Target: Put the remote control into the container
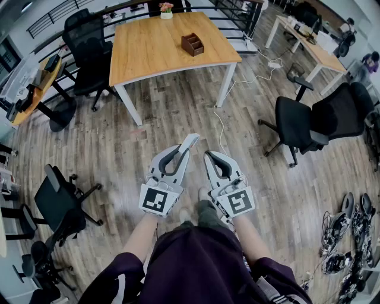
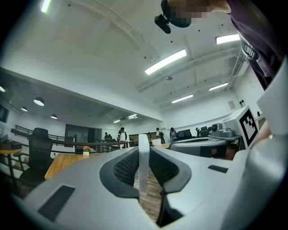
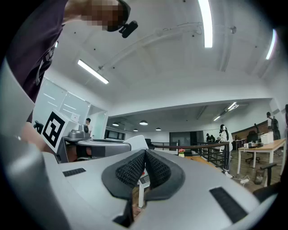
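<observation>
No remote control shows in any view. The container (image 1: 192,44), a small brown wooden box with compartments, stands on the wooden table (image 1: 148,50) far ahead. My left gripper (image 1: 190,140) and right gripper (image 1: 209,155) are held side by side at waist height, well short of the table, and point toward it. Both are shut with nothing between the jaws. In the left gripper view, my left gripper (image 2: 143,150) has its dark pads pressed together. The right gripper view shows the same for my right gripper (image 3: 145,158).
A small flower pot (image 1: 166,10) stands at the table's far edge. Black office chairs stand at the table's left (image 1: 89,47), on the right (image 1: 314,124) and near left (image 1: 59,202). A white cable (image 1: 221,122) runs over the wood floor. Shoes (image 1: 350,228) lie at lower right.
</observation>
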`<state>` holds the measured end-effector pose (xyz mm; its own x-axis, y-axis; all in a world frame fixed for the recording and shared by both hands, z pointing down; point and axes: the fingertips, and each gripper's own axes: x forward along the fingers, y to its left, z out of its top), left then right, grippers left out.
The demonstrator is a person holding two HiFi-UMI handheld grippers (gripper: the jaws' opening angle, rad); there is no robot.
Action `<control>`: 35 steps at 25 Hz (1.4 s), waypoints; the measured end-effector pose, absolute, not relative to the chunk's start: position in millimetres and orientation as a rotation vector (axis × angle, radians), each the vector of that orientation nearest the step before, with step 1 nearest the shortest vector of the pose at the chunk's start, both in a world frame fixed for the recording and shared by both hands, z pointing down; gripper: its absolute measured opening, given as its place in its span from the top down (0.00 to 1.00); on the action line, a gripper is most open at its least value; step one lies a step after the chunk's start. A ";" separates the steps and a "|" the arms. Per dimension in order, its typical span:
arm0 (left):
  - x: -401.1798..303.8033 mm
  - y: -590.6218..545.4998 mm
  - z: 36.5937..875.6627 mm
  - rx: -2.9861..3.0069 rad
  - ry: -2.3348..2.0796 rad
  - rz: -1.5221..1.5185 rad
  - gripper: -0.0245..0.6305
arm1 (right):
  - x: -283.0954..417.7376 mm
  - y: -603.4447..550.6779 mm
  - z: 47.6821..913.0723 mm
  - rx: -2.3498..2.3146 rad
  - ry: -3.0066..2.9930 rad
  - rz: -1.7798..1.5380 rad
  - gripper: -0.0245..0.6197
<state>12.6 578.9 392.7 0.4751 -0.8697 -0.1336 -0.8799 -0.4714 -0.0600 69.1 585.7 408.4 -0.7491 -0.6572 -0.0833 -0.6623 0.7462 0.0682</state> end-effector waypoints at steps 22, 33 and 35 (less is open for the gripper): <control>47.4 425.2 411.4 -2.625 1.544 0.056 0.85 | 95.1 428.5 425.1 -1.092 2.890 0.048 0.93; 63.4 371.2 405.6 -2.580 1.600 0.001 0.85 | 110.6 372.9 422.0 -1.008 2.895 0.018 0.93; 67.9 362.2 404.1 -2.567 1.614 -0.003 0.85 | 116.5 365.1 421.0 -0.991 2.897 0.016 0.93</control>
<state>67.9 362.2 404.1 0.4349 -0.8988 -0.0561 -0.8985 -0.4289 -0.0933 116.5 365.1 421.0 -0.7876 -0.6111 -0.0785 -0.6120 0.7907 -0.0157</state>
